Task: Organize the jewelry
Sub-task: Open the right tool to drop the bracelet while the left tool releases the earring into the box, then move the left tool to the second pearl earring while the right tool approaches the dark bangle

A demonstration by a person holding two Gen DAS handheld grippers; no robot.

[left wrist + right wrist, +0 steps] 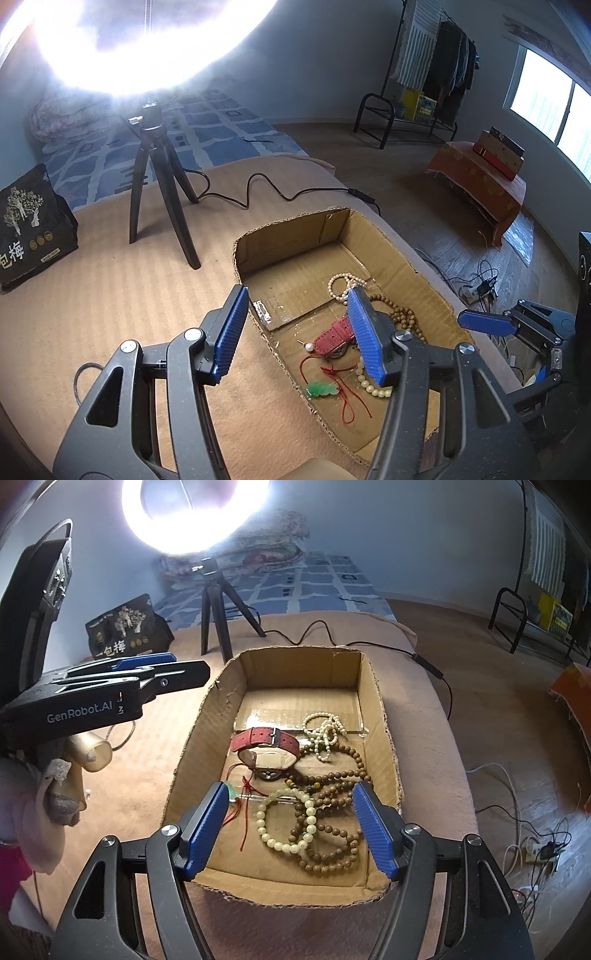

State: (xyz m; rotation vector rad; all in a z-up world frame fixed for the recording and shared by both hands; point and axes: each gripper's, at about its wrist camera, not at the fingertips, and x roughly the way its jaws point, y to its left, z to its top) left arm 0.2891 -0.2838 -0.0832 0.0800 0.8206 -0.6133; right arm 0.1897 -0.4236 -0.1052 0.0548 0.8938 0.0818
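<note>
– what did you see from the left camera?

– the left gripper (299, 332) was spread wide and held nothing. it hung over the near side wall of the cardboard box (291, 236). the jewelry lay in a heap on the box floor: a red watch (334, 338), a green pendant (322, 389) on a thin red cord (347, 402), a cream bead bracelet (371, 384), a small white bead string (341, 284) and brown wooden beads (404, 317). the other gripper poked in from the side, over by the box's far edge. a black tripod (162, 192) stood on the tan blanket (110, 295).

– and from the right camera?

– the right gripper (291, 825) was open wide too, with nothing in it. it hung just above the cream bead bracelet (286, 821), which lay on top of the long brown wooden beads (332, 812). the red watch (266, 749) sat in the middle of the box, and the white bead string (325, 734) was behind it.

– would they be hard to pick up?

– i think they were all light. the bead strings looked floppy and round, so they could slip or drag each other along, since they were tangled. i'd pinch across one strand, where it lay free. the watch strap looked stiff and easy to grab. the thin cord could snag.
</note>
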